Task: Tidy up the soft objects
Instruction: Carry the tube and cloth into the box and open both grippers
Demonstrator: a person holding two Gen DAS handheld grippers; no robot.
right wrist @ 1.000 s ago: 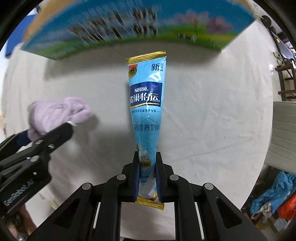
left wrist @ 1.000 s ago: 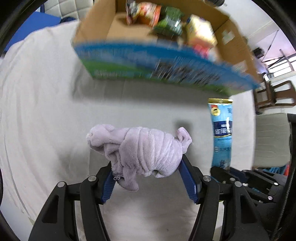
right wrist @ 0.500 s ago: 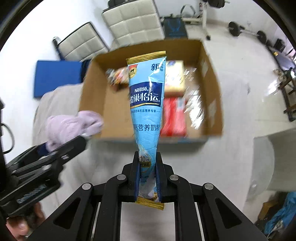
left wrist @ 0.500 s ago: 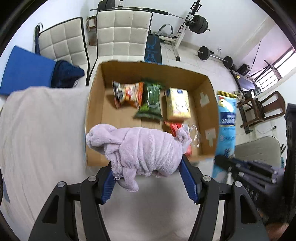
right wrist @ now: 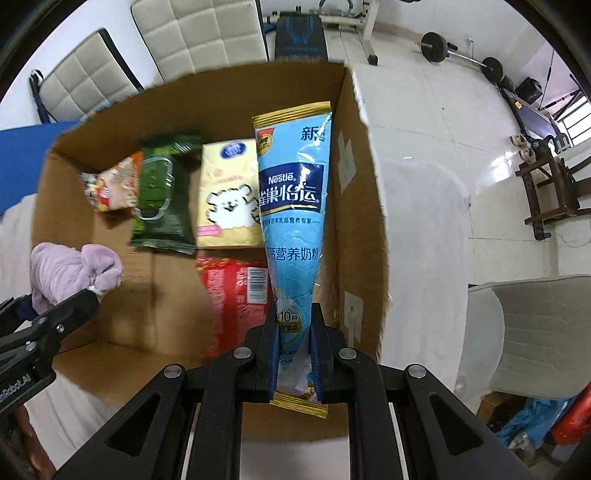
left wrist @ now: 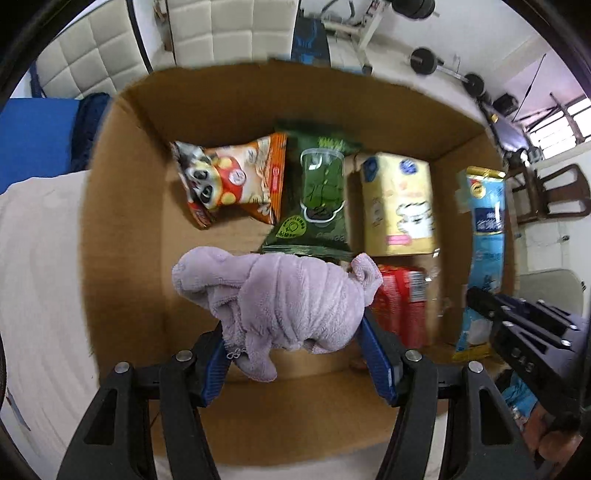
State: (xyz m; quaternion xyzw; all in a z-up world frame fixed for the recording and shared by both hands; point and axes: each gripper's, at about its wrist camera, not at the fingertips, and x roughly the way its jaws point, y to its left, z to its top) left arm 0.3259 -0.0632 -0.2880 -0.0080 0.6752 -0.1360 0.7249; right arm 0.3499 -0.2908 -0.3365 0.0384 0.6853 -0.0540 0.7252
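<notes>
My left gripper (left wrist: 295, 350) is shut on a lilac plush cloth (left wrist: 284, 295) and holds it above the near left part of an open cardboard box (left wrist: 122, 229). My right gripper (right wrist: 293, 347) is shut on the lower end of a blue Nestle milk powder pouch (right wrist: 291, 206), upright above the box's right side (right wrist: 364, 221). The pouch also shows in the left wrist view (left wrist: 484, 236), and the cloth in the right wrist view (right wrist: 70, 269).
In the box lie an orange snack bag (left wrist: 232, 181), a green packet (left wrist: 317, 195), a yellow pack (left wrist: 399, 206) and a red pack (left wrist: 402, 306). The box stands on a white-covered table (left wrist: 33, 277). Padded chairs (right wrist: 199, 33) and gym weights (right wrist: 439, 46) stand behind.
Both grippers have risen and moved forward over the box with their loads. The box, seen from its side a second ago, is now seen from above and close.
</notes>
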